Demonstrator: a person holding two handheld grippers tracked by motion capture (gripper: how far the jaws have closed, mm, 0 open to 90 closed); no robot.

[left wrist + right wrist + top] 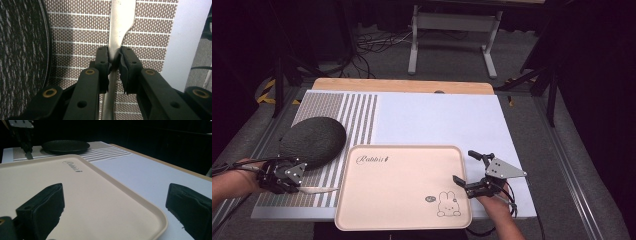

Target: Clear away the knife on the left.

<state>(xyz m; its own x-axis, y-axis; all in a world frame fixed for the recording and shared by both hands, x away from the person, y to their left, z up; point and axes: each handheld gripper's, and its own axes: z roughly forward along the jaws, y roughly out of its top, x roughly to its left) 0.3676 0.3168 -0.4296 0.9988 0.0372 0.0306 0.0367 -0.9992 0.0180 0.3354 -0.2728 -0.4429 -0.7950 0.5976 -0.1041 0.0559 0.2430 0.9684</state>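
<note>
Left gripper view has the left gripper (114, 60) clenched on the narrow neck of a flat metal utensil (121, 22), likely a knife or spoon handle, though its far end runs out of sight. It lies along a woven striped placemat (75, 37), with a dark plate (22, 62) just beside it.

Risks, as I judge them: the jaws pinch a thin, smooth strip at a narrow point, so the utensil could swivel or slip out if lifted quickly. Swinging it sideways could knock it against the dark plate, which sits close. A low carry toward the pink tray (362, 210) could catch its raised rim.

High view shows the left gripper (287, 177) at the near left of the surface, the utensil (319, 189) pointing toward the tray's left edge, apparently resting on the placemat.

The right gripper (470, 172) is released, jaws spread wide and holding nothing. It straddles the tray's right rim (140, 202), one jaw over the tray and one over the white mat (140, 172); whether either touches I cannot tell. Closing there carelessly could shove the tray.
</note>
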